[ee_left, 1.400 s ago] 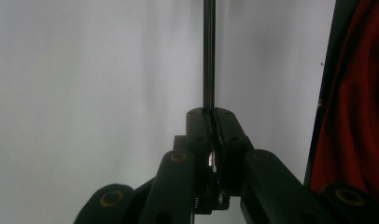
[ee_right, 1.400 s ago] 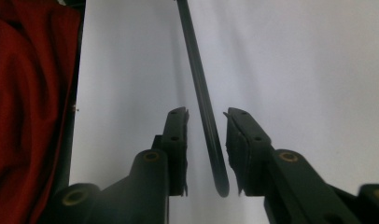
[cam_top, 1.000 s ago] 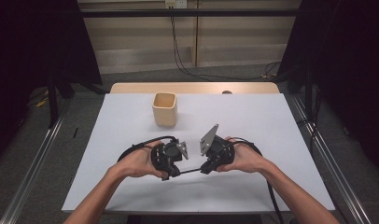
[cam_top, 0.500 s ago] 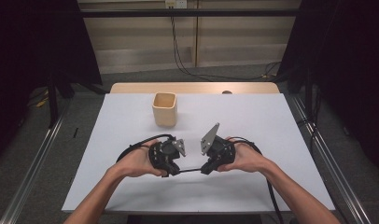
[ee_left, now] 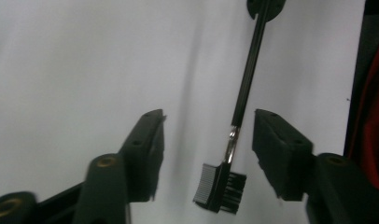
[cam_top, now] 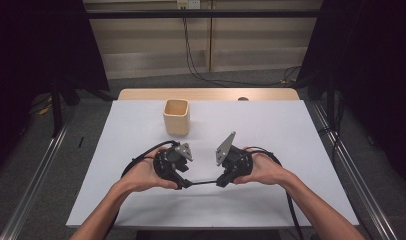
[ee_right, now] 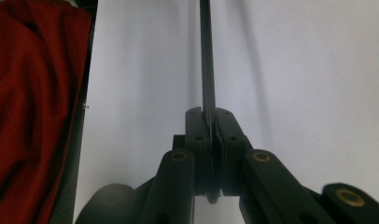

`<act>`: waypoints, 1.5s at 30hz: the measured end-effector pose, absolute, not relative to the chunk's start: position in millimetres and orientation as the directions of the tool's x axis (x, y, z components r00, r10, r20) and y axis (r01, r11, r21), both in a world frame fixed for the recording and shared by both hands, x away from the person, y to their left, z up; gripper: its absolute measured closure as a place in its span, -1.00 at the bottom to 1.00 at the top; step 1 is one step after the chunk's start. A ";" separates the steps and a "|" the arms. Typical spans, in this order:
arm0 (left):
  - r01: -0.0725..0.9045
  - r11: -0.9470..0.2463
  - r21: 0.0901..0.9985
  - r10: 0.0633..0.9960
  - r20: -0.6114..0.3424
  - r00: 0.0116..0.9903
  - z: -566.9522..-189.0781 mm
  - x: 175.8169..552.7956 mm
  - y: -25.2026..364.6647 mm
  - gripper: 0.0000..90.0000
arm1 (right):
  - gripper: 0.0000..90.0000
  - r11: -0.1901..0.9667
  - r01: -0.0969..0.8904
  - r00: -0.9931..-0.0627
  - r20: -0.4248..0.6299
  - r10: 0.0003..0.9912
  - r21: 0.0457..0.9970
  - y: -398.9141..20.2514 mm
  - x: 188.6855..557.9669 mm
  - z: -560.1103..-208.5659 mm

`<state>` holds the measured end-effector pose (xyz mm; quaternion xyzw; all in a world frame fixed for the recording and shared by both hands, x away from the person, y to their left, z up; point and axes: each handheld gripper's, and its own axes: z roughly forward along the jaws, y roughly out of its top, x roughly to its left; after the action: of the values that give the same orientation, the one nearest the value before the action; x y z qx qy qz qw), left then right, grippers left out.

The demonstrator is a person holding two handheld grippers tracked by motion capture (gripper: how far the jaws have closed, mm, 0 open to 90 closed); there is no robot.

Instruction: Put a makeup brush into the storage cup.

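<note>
A thin black brush (cam_top: 203, 183) with a small comb head (ee_left: 220, 184) spans level between my two grippers above the white table (cam_top: 291, 130). My right gripper (cam_top: 221, 182) is shut on the handle end of the brush (ee_right: 206, 56), its pads (ee_right: 197, 135) pressed on the stem. My left gripper (cam_top: 183, 184) has just been opening. Its jaws stand apart on either side of the comb head, and neither finger (ee_left: 145, 149) touches it. The brush stem (ee_left: 243, 93) runs away between the left jaws toward the other hand.
A tan square cup (cam_top: 176, 116) stands upright on the table behind the hands, left of centre. Black cables (cam_top: 136, 162) loop beside each hand. Red cloth (ee_right: 33, 107) lies along the table's edge in the right gripper view.
The left gripper's jaws have parted and let go of the brush's comb end. The right gripper keeps its hold and has not moved.
</note>
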<state>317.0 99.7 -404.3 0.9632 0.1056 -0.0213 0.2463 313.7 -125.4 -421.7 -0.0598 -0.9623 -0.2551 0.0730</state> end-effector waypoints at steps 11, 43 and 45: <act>0.320 -0.781 0.536 0.328 -0.084 0.941 -406.8 317.8 120.8 -0.62 | 0.91 0.847 0.186 -0.980 0.157 0.123 0.498 -138.9 314.3 -417.6; 0.423 -0.593 0.685 0.526 -0.069 0.848 -421.0 303.7 172.1 -0.90 | 0.91 0.741 0.349 -0.936 0.168 0.310 0.574 -186.6 301.6 -424.8; 0.430 -0.579 0.693 0.530 -0.081 0.844 -420.8 301.9 174.6 -0.90 | 0.91 0.729 0.366 -0.929 0.172 0.329 0.579 -188.0 300.3 -426.8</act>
<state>301.9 174.6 -420.8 0.8859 0.2708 0.0674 0.3706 300.3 -188.0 -426.8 -0.1868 -0.9293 -0.3171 0.0288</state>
